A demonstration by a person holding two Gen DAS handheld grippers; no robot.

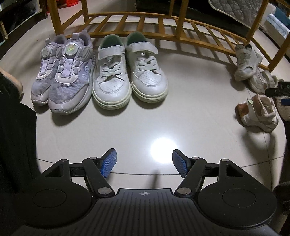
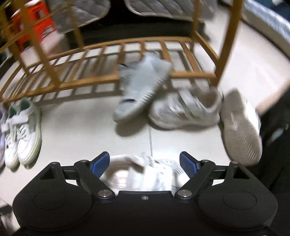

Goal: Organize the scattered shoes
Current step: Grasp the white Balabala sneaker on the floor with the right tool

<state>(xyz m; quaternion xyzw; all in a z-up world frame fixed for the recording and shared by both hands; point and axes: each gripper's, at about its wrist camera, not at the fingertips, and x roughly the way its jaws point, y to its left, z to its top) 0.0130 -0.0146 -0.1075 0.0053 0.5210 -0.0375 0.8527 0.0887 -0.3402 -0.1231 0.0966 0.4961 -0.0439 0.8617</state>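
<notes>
In the left wrist view a purple pair of sneakers (image 1: 61, 76) and a white pair (image 1: 129, 72) stand side by side before the wooden rack (image 1: 145, 23). My left gripper (image 1: 144, 163) is open and empty above bare floor. Loose pale shoes (image 1: 248, 61) and a pink-white shoe (image 1: 257, 112) lie at the right. In the blurred right wrist view my right gripper (image 2: 144, 164) is open, its fingers on either side of a white shoe (image 2: 145, 174) on the floor. Beyond lie a grey shoe (image 2: 143, 87) leaning on the rack, a white shoe (image 2: 188, 109) and one sole-up (image 2: 241, 127).
The wooden slatted rack (image 2: 108, 59) stands on glossy tile. Quilted mats (image 2: 163, 7) hang above it. A red stool (image 2: 34, 23) is at the back left. The white pair (image 2: 21, 130) shows at the left. Dark clothing (image 1: 14, 136) borders the left edge.
</notes>
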